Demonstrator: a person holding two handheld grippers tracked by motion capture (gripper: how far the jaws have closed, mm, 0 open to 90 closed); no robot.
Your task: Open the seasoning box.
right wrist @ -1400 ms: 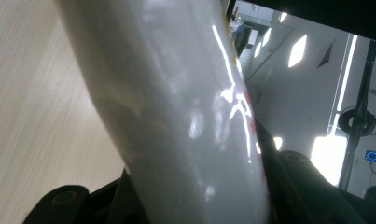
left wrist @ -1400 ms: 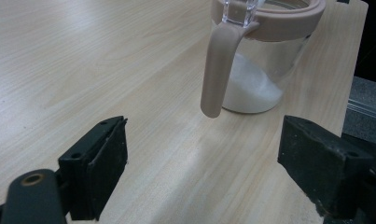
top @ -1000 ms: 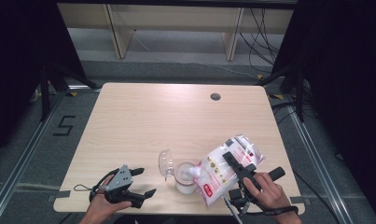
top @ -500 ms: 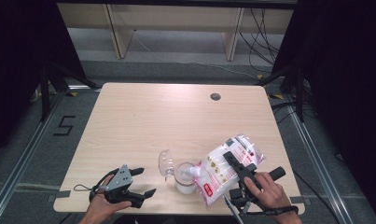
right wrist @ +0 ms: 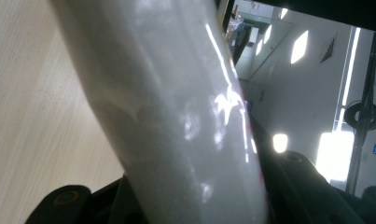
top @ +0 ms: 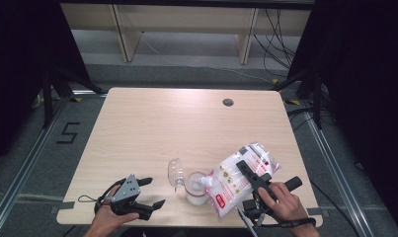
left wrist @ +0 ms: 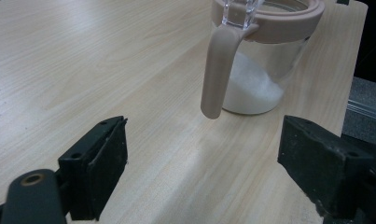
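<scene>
Worktop: pale wooden worktop [top: 152, 128], dark surrounds.
Right gripper [top: 250, 174]: jaws clamped on tilted white plastic bag with red print [top: 233, 183], mouth over clear glass jar with beige collar [top: 196, 187].
Left gripper [top: 152, 194]: jaws released, empty, near jar.

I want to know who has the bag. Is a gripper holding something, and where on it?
Yes. The right gripper holds the white bag around its middle, tipped over the jar. The left gripper is open and holds nothing.
</scene>
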